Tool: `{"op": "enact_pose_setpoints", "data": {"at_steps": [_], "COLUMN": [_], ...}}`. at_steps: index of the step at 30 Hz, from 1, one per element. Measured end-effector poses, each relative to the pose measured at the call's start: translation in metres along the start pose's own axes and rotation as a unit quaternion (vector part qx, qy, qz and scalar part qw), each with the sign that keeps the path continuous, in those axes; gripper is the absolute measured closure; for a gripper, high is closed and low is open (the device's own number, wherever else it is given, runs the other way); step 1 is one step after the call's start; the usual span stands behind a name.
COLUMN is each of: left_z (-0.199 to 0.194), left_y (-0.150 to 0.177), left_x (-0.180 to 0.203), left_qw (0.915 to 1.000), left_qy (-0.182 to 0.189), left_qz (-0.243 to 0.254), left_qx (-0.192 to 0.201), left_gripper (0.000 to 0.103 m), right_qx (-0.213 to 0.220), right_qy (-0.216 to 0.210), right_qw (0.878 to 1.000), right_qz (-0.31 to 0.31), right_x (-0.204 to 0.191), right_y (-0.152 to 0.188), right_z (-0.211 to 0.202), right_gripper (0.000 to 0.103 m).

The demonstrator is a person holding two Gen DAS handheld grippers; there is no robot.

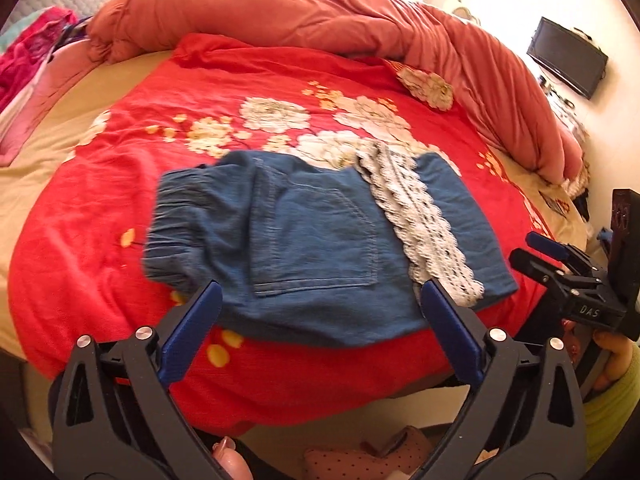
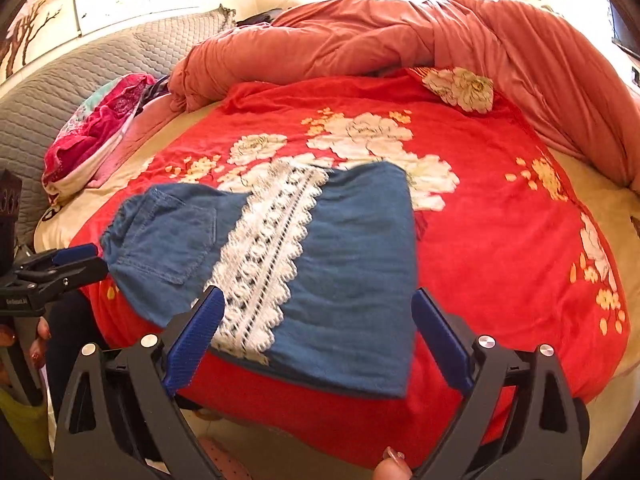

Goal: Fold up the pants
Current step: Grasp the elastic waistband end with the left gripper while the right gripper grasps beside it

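Blue denim pants (image 1: 316, 240) lie folded on a red floral blanket (image 1: 240, 92) near the bed's front edge, with a white lace band (image 1: 420, 224) across them and the elastic waist at the left. They also show in the right wrist view (image 2: 348, 276), lace band (image 2: 264, 264) in the middle. My left gripper (image 1: 320, 300) is open and empty, just in front of the pants. My right gripper (image 2: 316, 304) is open and empty, just above the pants' near edge. The right gripper shows at the right of the left wrist view (image 1: 560, 256), and the left gripper at the left of the right wrist view (image 2: 60, 264).
A bunched salmon duvet (image 1: 320, 12) lies along the back and right of the bed. A pink and magenta pile of cloth (image 2: 96, 132) sits at the left by a grey quilted headboard (image 2: 80, 68). A dark monitor (image 1: 568, 56) hangs on the wall at right. A dotted slipper (image 1: 368, 460) lies on the floor.
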State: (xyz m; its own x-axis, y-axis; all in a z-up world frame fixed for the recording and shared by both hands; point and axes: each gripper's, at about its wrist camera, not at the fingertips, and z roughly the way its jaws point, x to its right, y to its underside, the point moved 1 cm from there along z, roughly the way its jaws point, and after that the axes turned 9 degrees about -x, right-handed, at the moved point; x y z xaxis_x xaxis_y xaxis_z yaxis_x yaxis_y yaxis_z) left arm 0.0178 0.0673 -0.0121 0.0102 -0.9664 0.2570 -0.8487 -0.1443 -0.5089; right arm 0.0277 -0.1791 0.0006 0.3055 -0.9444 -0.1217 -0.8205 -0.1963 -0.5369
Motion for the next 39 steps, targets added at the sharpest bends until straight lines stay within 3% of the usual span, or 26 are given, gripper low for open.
{"op": "enact_pose_setpoints", "data": {"at_steps": [12, 20, 21, 23, 29, 36, 39], "left_z": [-0.011, -0.005, -0.002, 0.003, 0.03, 0.04, 0.041], "left_y": [0.003, 0.007, 0.006, 0.006, 0.005, 0.01, 0.009], "left_x": [-0.072, -0.097, -0.095, -0.091, -0.076, -0.083, -0.084], "left_qw": [0.9949, 0.988, 0.9881, 0.9885, 0.9887, 0.988, 0.9879], "left_qy": [-0.025, 0.014, 0.022, 0.028, 0.055, 0.066, 0.07], "left_qz": [-0.096, -0.152, -0.151, -0.148, -0.14, -0.14, -0.138], "left_qx": [0.016, 0.022, 0.018, 0.014, -0.008, -0.008, -0.006], "left_gripper": [0.01, 0.011, 0.013, 0.032, 0.057, 0.057, 0.057], "right_qx": [0.004, -0.015, -0.019, -0.029, -0.084, -0.153, -0.167], "right_qy": [-0.014, -0.06, -0.065, -0.08, -0.127, -0.133, -0.154], "right_qw": [0.998, 0.991, 0.99, 0.986, 0.968, 0.942, 0.931], "right_qz": [-0.054, -0.119, -0.126, -0.14, -0.2, -0.269, -0.285], "right_x": [-0.037, -0.083, -0.089, -0.101, -0.147, -0.197, -0.212], "right_y": [-0.048, -0.094, -0.1, -0.112, -0.137, -0.133, -0.131], "right_z": [0.015, 0.041, 0.045, 0.052, 0.086, 0.136, 0.149], "right_gripper": [0.005, 0.005, 0.005, 0.005, 0.005, 0.005, 0.006]}}
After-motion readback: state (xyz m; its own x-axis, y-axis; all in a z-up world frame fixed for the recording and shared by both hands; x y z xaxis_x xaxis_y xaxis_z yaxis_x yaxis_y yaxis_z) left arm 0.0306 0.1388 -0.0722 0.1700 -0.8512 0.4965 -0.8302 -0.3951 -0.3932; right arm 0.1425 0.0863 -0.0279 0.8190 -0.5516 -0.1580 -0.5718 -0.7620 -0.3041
